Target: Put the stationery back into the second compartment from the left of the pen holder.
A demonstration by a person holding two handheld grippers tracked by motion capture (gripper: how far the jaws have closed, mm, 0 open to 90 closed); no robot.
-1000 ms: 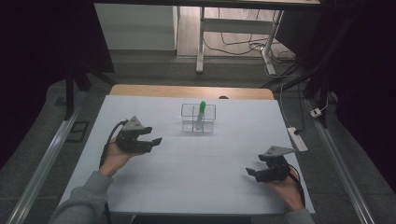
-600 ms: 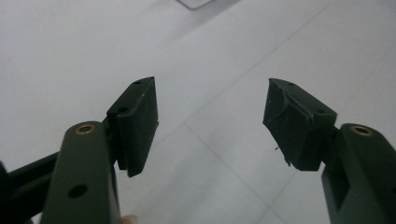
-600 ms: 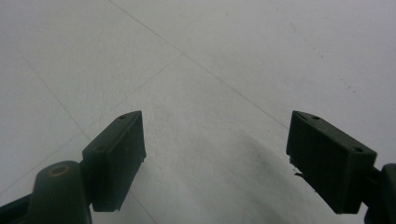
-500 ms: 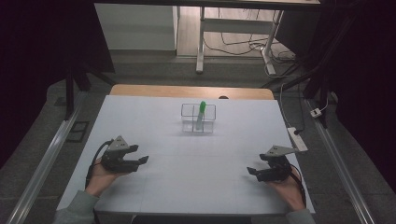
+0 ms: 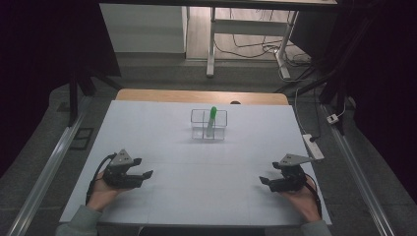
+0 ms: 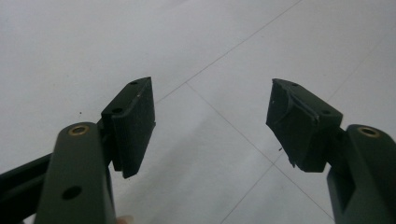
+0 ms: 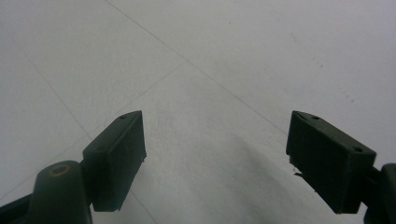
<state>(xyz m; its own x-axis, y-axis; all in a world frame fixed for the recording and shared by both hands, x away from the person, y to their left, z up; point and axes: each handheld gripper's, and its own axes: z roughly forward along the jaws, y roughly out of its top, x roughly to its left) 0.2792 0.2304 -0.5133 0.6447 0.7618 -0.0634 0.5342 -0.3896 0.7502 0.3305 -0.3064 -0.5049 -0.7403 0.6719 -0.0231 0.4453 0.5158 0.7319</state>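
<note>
One green marker (image 5: 212,119) in clear rack (image 5: 197,131).

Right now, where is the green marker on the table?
In the high view, the green marker stands tilted inside the clear rack, at the middle of the table's far side, well ahead of both the left gripper and the right gripper.

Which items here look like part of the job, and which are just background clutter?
Likely part of the job:
green marker
clear divided holder
left gripper, open
right gripper, open

Just around:
power strip at the table's right edge
cables on the floor beyond
</note>
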